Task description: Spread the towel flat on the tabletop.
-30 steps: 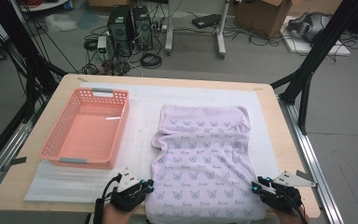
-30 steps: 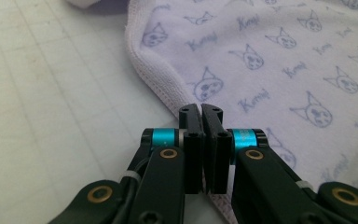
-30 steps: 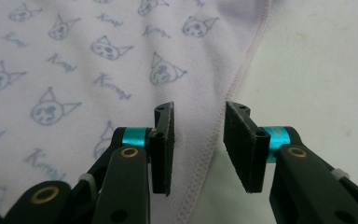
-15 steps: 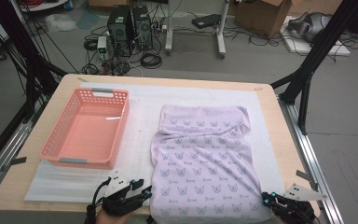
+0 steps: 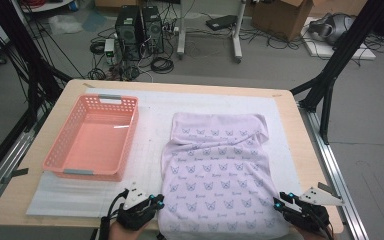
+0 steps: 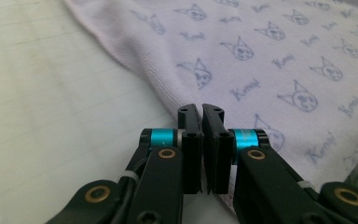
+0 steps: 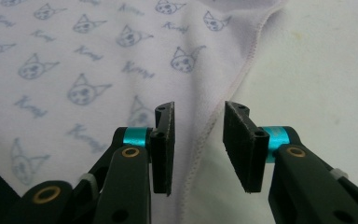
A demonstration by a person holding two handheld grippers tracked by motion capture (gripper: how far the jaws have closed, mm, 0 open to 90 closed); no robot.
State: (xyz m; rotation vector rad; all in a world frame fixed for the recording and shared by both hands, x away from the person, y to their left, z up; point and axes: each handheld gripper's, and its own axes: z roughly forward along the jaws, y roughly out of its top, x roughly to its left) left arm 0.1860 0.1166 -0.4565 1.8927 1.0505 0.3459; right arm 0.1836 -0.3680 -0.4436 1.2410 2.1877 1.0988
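High view: the lilac towel (image 5: 215, 175) lies flat on the table's white mat just to the right of the pink basket (image 5: 130, 137). Its long axis runs away from the person, parallel to the basket's long sides, and its near end reaches closer to the person than the basket's near rim does. The left gripper (image 5: 157, 201) sits at the towel's near corner on the basket side, below and right of the basket's near-right corner. The right gripper (image 5: 278, 200) sits at the other near corner, well away from the basket. Each hand is nearest its own corner, so the coming move turns on lifting that near edge and carrying it along the long axis toward the far end. In the left gripper view the jaws stand closed with only a sliver between them, right at the towel's hem. I cannot tell whether any cloth is pinched there. In the right gripper view the jaws have just been opening and stand moderately apart. The stitched hem runs up through the gap between them, the pads do not press it, and the bulk of the cloth spreads to the basket side.
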